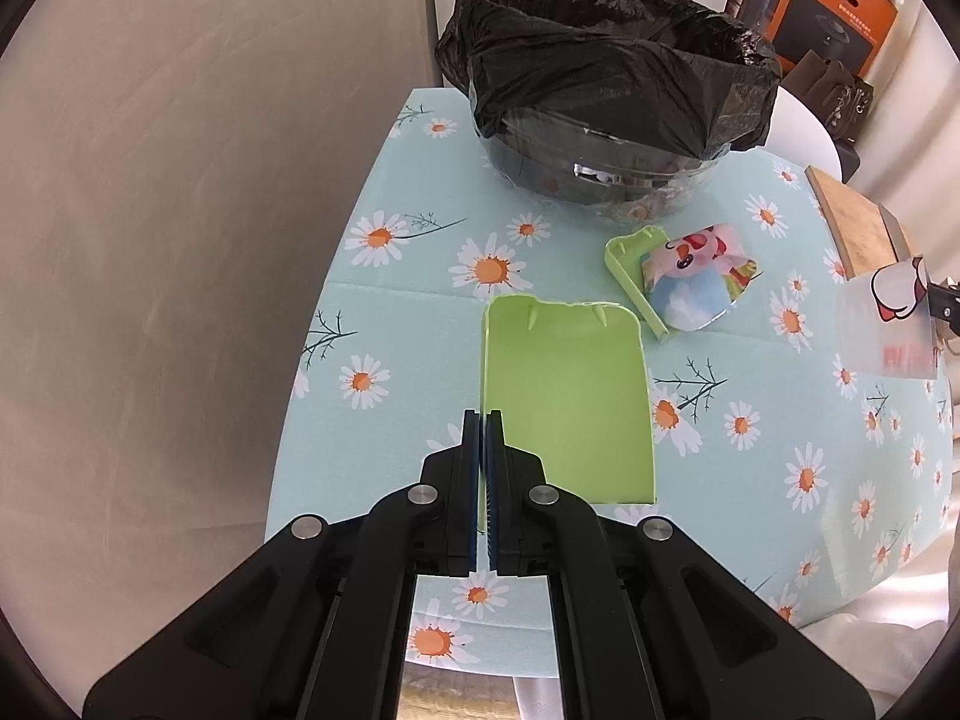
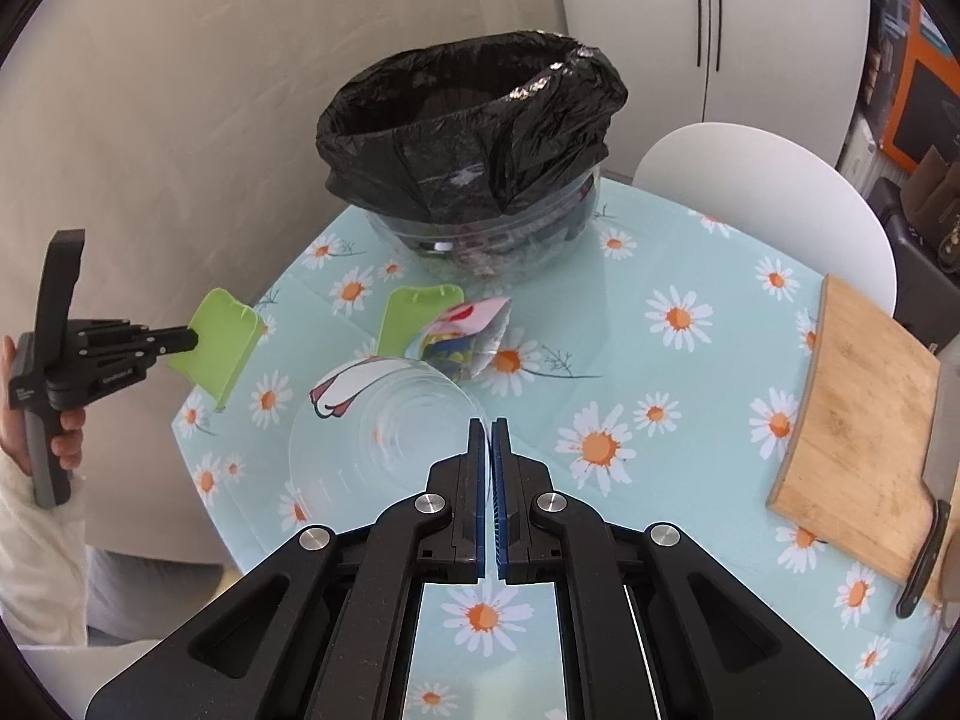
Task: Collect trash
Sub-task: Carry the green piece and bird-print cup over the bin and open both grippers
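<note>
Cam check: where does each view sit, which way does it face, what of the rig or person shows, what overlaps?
Left wrist: on the left tool, angled down at the table; tool shut on a green scoop.
Right wrist: on the right tool, angled down; shut on a clear cup. Person's hand and sleeve show.
Shared: bag-lined bin, second green scoop, wrapper, cutting board.

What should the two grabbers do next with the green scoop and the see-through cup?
Probably carry both over the bin and let go. The left gripper is shut on the green scoop and the right gripper on the clear cup, both above the table, the bin open behind.
</note>
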A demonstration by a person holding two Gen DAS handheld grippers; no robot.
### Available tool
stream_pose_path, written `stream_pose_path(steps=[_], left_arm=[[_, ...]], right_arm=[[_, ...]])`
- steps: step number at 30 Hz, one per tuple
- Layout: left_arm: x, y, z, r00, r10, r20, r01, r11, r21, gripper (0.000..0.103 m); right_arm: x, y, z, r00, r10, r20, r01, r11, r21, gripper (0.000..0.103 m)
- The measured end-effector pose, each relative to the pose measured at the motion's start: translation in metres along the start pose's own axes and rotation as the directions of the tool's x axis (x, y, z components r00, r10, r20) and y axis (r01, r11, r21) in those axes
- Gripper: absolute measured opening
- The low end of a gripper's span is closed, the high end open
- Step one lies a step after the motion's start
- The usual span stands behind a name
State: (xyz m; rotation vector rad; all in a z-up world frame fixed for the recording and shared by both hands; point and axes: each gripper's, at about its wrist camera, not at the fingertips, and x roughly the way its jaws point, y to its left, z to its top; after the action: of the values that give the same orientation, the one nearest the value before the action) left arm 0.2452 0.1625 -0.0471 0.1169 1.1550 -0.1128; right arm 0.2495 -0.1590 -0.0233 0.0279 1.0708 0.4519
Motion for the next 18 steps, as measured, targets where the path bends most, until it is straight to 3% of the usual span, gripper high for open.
stream_pose_path(steps=[18], left_arm=[[-0.058, -0.01, 0.045, 0.989, 0.031, 0.141, -0.044, 0.995, 0.091, 0.002]], right_arm=[[-0.047, 0.0, 0.042, 0.983, -0.107, 0.15, 0.114, 0.993, -0.037, 0.002]])
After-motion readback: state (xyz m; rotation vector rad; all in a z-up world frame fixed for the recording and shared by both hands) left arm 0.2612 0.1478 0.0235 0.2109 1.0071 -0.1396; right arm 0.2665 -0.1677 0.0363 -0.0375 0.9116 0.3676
